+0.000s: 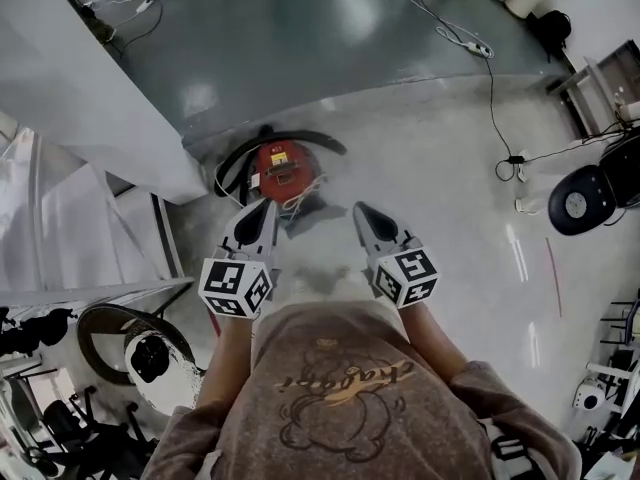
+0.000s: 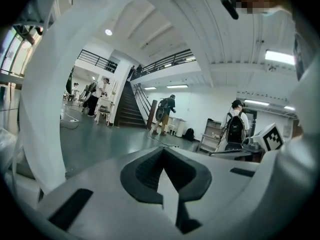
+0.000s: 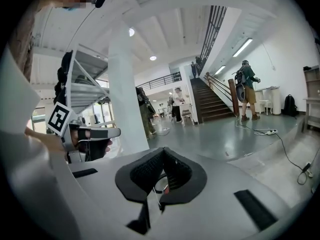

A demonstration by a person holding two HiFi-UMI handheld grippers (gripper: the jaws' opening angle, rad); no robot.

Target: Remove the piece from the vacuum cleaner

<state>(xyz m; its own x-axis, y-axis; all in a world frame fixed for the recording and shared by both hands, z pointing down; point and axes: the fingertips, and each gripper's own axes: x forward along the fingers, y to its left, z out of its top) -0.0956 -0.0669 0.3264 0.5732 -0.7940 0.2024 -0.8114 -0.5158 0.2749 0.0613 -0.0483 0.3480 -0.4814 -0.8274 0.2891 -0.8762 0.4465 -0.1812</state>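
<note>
Left tongs (image 1: 265,208), right tongs (image 1: 362,211) closed; vacuum cleaner (image 1: 282,168) upright ahead.

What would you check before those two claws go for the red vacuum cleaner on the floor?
1. Vacuum cleaner in sight: ok, it sits on the floor just ahead of both grippers.
2. Left gripper empty: ok, jaws together, nothing between them.
3. Right gripper empty: ok, jaws together, nothing held.
4. Jaws ready to grab: not ok, both are shut and must open first.
5. Piece to remove identified: cannot tell, too small from the head view.
6. Black hose and white cord out of the way: cannot tell; the cord lies on the near side.
</note>
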